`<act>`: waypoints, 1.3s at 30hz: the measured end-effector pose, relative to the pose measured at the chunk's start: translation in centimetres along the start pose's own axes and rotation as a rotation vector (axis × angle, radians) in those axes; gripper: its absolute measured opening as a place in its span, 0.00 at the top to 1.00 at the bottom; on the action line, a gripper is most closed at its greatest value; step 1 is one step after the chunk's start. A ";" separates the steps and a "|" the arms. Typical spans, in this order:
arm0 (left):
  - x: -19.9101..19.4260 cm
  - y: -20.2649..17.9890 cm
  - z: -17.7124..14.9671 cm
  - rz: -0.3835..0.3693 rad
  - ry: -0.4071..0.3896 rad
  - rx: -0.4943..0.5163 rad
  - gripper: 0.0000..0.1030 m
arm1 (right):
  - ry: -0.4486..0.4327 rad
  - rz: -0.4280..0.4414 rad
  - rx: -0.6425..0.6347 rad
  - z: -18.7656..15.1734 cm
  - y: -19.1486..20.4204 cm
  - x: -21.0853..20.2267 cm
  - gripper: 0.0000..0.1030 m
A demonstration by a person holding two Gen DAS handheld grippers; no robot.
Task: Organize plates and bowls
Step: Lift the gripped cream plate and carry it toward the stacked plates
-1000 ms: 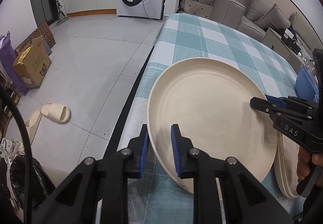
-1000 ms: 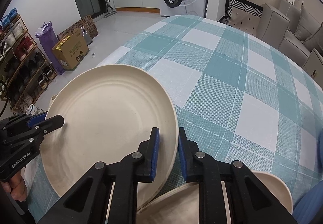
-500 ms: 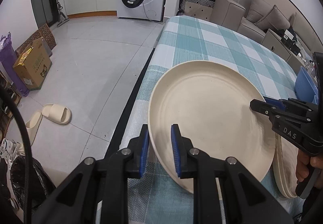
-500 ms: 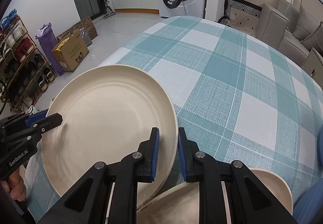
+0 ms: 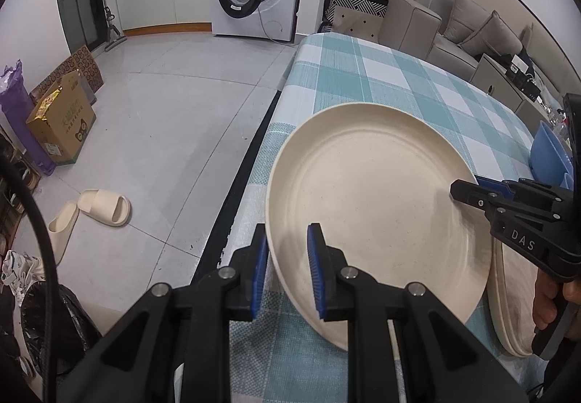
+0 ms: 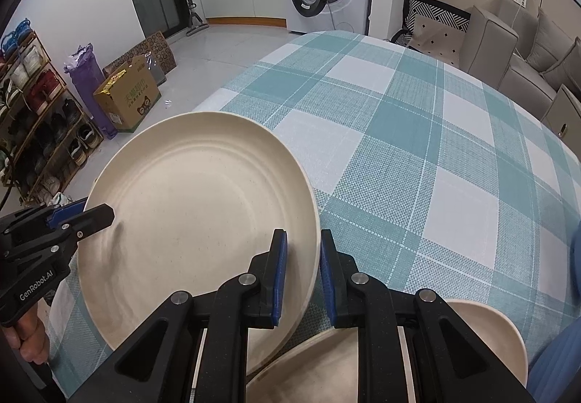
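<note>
both grippers, left [image 5: 287,268] and right [image 6: 303,270], were clenched on one plate [image 5: 374,206] (opposite rims), held above the stack [image 5: 508,297]; stacking and the blue bowls [image 5: 548,157] remained.

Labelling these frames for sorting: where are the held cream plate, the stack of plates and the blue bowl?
held cream plate [image 5: 370,206]: left wrist view, middle of its face.
stack of plates [image 5: 512,301]: left wrist view, top plate's face.
blue bowl [image 5: 546,156]: left wrist view, outer wall.

The stack of plates [image 5: 508,312] is mostly hidden behind the held plate [image 5: 370,192] and right gripper [image 5: 472,185]. Blue bowls [image 5: 548,152] get cut off at the edge — count's anyone's guess.
</note>
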State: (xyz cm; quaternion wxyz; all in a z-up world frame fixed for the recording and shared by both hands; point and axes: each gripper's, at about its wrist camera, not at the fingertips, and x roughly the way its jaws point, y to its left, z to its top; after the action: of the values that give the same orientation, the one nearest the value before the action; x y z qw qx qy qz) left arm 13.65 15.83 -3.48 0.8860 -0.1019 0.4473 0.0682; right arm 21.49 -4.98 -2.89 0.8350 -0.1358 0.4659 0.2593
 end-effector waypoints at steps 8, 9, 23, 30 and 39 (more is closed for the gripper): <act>-0.6 0.0 0.1 -0.013 -0.011 -0.003 0.81 | -0.012 -0.004 0.004 0.1 -0.1 -0.9 0.83; -0.6 0.0 0.1 -0.014 -0.010 -0.003 0.81 | -0.011 -0.002 0.006 0.1 -0.1 -0.8 0.83; 1.2 0.7 -0.3 -0.001 0.042 -0.014 0.81 | 0.042 0.060 0.028 0.3 0.1 1.1 0.80; 1.3 0.6 -0.3 0.002 0.049 -0.009 0.81 | 0.058 0.086 0.033 -0.1 0.0 1.5 0.80; 0.5 0.3 -0.1 -0.004 0.037 0.002 0.81 | 0.034 0.074 0.044 0.0 -0.2 0.3 0.80</act>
State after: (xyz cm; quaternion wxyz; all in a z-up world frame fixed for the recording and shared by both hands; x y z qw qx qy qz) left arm 13.85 16.10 -3.98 0.8777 -0.1034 0.4635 0.0640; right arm 21.73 -4.99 -3.11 0.8196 -0.1046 0.4904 0.2772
